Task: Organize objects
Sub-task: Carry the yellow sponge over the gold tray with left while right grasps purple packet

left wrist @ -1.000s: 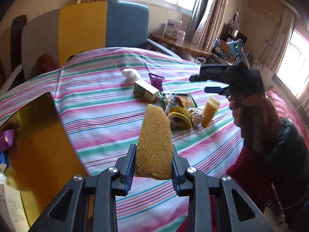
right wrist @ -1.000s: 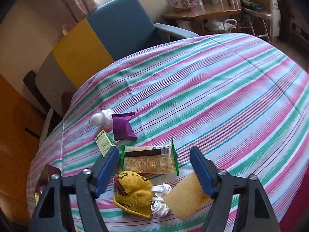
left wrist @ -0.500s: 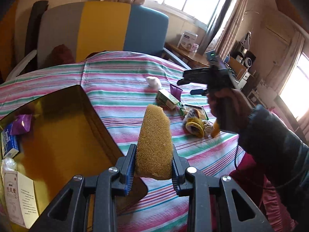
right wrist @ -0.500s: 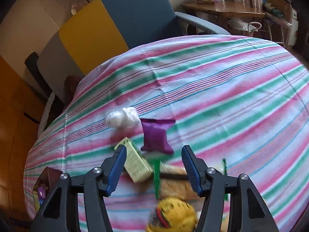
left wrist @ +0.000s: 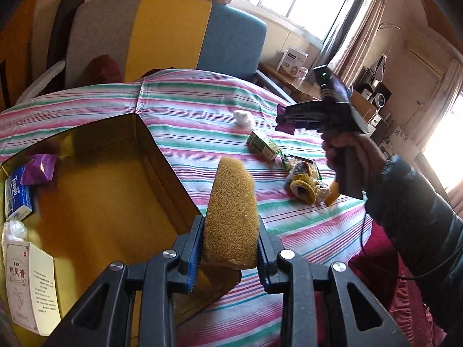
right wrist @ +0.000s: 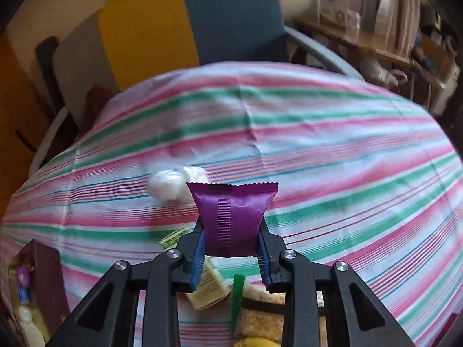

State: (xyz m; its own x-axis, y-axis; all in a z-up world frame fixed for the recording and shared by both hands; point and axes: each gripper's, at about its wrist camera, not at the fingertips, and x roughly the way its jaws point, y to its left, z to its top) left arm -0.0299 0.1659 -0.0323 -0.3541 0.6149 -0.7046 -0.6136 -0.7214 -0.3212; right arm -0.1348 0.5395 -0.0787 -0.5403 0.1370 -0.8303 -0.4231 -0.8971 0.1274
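Bench (left wrist: 202, 115), striped cloth, is carrying the open yellow box (left wrist: 115, 196) at its near-left. Left gripper (left wrist: 230, 248) is clamping the tan sponge (left wrist: 231, 211) upright over the box's near corner. Right gripper (right wrist: 231, 256), jaws just closed, is pinching the purple sachet (right wrist: 233, 217) above the loose items. Step: carrying both to the box. Next: move over the box interior, then release.

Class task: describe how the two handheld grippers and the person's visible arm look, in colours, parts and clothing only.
Both the left gripper and the right gripper have black frames, silver bolts and blue ribbed pads. The right gripper's body shows a green light, and a thin cable hangs below it. The sleeve is dark and padded.
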